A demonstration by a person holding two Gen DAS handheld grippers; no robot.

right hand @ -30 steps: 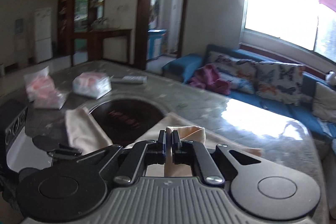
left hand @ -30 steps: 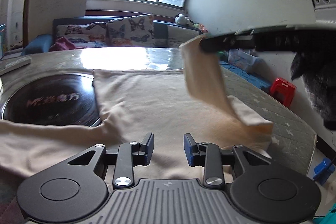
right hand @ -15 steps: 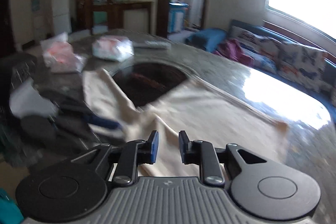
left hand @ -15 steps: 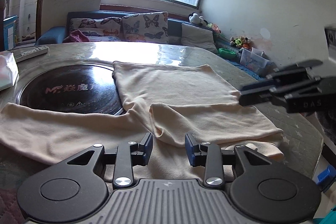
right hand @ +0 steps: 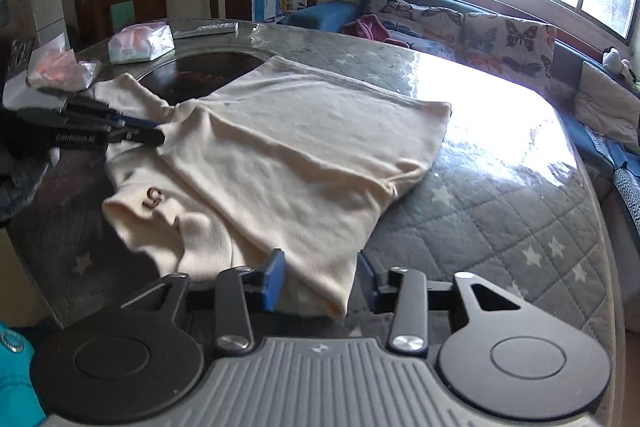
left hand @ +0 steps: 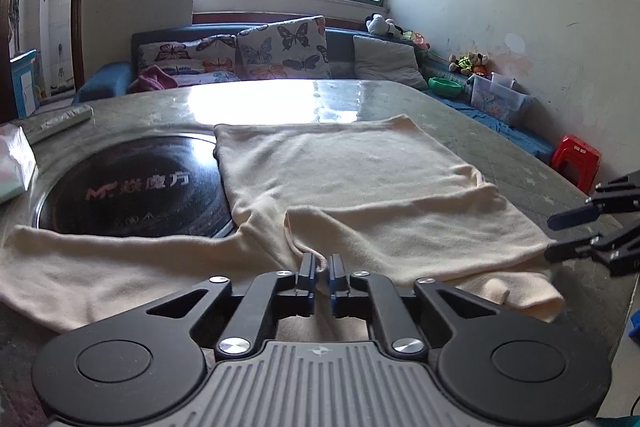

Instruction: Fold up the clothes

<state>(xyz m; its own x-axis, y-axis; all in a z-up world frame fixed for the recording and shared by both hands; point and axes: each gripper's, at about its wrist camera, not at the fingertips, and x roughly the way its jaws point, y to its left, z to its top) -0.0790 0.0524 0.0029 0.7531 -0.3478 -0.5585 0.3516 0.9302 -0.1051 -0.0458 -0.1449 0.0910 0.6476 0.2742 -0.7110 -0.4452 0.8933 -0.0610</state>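
One sleeve folded across the cream shirt (left hand: 352, 187), other still spread on desk (right hand: 500, 211); left gripper (left hand: 320, 277) pinched on collar fabric, right gripper (right hand: 320, 277) gaping, empty.

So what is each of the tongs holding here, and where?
Left tongs pinch the cream shirt at a raised fold near its collar. Right tongs are open, holding nothing.

Tissue packs (right hand: 141, 42), remote (left hand: 60, 118), butterfly cushions (left hand: 282, 47), red stool (left hand: 576, 159).
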